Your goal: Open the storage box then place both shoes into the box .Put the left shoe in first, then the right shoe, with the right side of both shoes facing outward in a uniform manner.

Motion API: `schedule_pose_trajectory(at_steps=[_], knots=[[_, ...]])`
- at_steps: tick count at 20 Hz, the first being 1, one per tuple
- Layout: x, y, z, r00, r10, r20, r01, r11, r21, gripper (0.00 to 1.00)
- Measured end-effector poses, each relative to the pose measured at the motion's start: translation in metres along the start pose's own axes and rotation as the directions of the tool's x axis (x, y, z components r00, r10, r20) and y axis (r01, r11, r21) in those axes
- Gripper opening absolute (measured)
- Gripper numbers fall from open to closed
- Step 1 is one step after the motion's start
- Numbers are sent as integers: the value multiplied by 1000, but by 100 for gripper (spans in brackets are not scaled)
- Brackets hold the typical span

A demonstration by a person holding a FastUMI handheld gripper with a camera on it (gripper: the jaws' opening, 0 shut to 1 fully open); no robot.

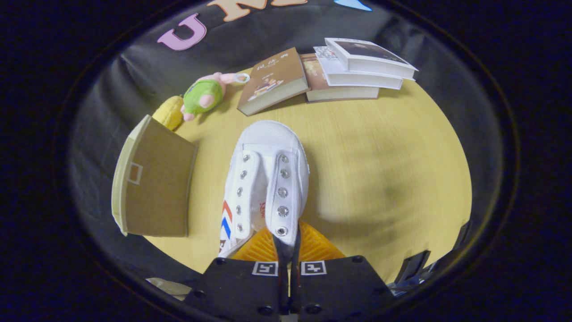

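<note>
A white canvas shoe (268,172) with metal eyelets and red and blue chevrons on its side hangs above the table, toe pointing away from me. My gripper (289,250) is shut on the shoe: its orange fingers (319,246) pinch the right eyelet flap near the collar. To the left of the shoe stands the storage box (154,179), a cardboard box with a pale rim; its brown flap faces me and hides the inside.
The yellow wooden table (380,170) stretches right of the shoe. At its far edge lie a brown book (275,80) and a stack of three books (357,69). A green and pink plush toy (204,95) and a yellow toy (170,112) lie behind the box.
</note>
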State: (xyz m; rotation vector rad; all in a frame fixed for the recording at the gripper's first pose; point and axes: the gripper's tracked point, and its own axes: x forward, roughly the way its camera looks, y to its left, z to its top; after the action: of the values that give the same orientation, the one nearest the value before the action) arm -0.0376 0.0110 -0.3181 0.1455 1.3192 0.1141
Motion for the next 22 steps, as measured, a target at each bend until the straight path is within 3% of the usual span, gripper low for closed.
schedule_pose_trajectory(at_steps=[13,22], knots=[[-71,142,40,983,156,96,-150,986,-71,5],[-67,259,47,963,256,85,-243,960,-137,5]])
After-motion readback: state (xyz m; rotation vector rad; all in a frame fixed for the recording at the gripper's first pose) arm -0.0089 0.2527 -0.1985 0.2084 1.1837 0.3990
